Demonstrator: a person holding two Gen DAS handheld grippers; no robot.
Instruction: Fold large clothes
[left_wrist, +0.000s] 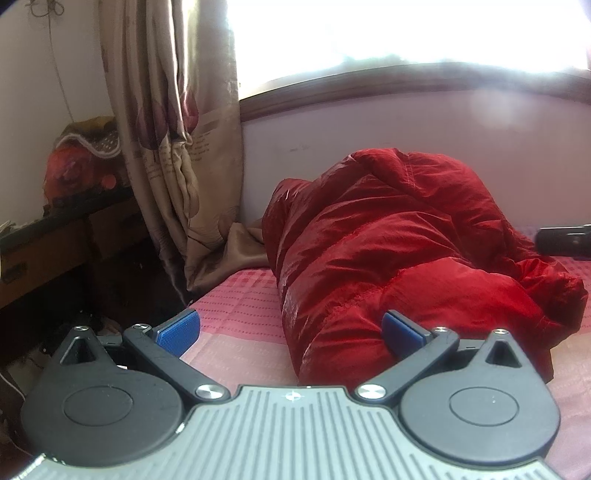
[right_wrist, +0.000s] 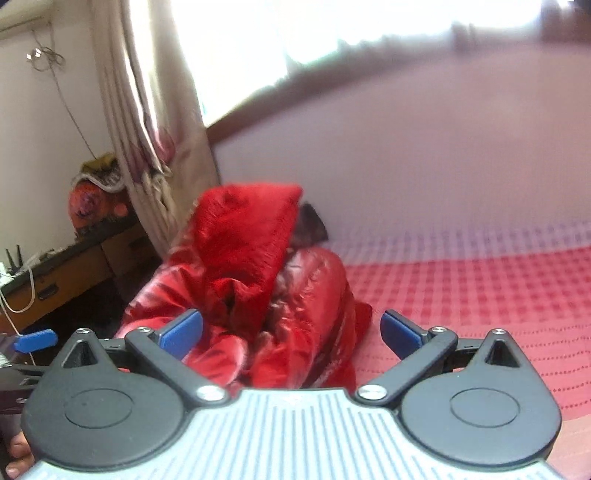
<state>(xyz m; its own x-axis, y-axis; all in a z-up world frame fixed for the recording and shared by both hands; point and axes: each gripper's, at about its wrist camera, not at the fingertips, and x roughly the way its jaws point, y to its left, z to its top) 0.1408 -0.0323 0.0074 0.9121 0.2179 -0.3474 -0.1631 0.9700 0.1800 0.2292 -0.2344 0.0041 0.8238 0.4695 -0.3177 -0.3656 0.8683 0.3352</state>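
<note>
A shiny red padded jacket (left_wrist: 399, 258) lies bundled on a pink checked bed (left_wrist: 236, 325). My left gripper (left_wrist: 291, 328) is open and empty, low over the bed at the bundle's near end, its right pad (left_wrist: 402, 330) against the fabric. In the right wrist view the jacket (right_wrist: 258, 288) shows its fuzzy red hood lining raised on top. My right gripper (right_wrist: 291, 328) is open and empty just in front of the jacket. The left gripper's blue fingertip (right_wrist: 37, 340) shows at the left edge. The right gripper's dark tip (left_wrist: 565, 242) shows at the right edge of the left wrist view.
A patterned curtain (left_wrist: 173, 129) hangs at the bed's far left corner under a bright window. A wooden desk (left_wrist: 55, 243) with piled items stands left of the bed. A pale wall (right_wrist: 406, 177) runs behind the bed. The pink bedspread (right_wrist: 480, 295) extends right of the jacket.
</note>
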